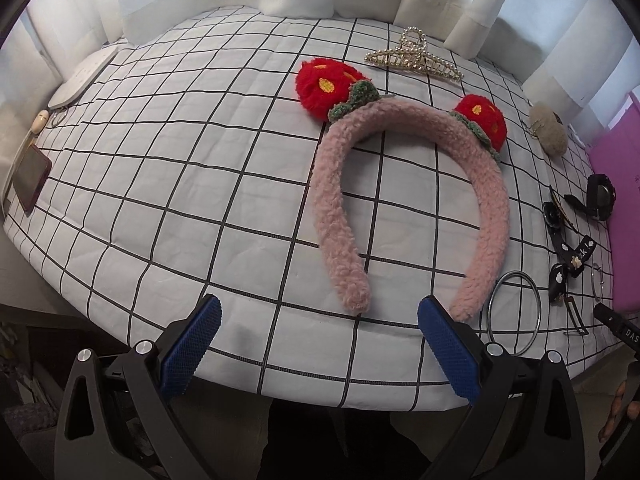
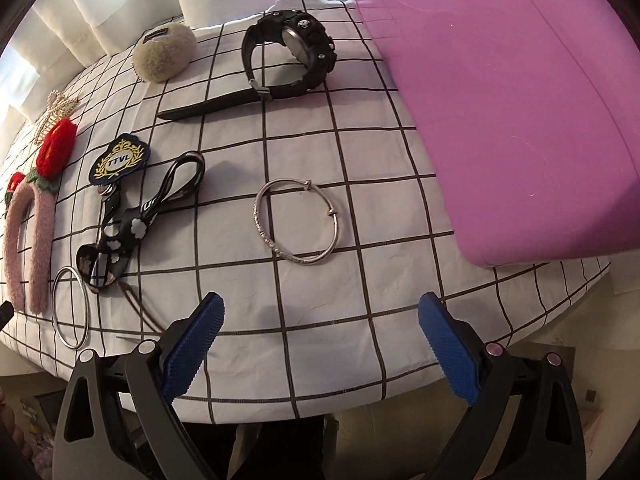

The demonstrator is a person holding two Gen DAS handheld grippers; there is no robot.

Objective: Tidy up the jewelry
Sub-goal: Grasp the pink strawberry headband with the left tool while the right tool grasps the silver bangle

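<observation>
Both claws are hovering spread and empty: the left claw (image 1: 319, 322) risks snagging the fuzzy headband (image 1: 408, 204), the right claw (image 2: 320, 320) skidding the thin silver bangle (image 2: 298, 220) (smooth metal) off the desk (image 2: 360, 312).

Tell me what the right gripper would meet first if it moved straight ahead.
Probably the silver bangle, which lies ahead between the open right gripper's fingers; the cloth before it looks free, though depth is uncertain.
</observation>
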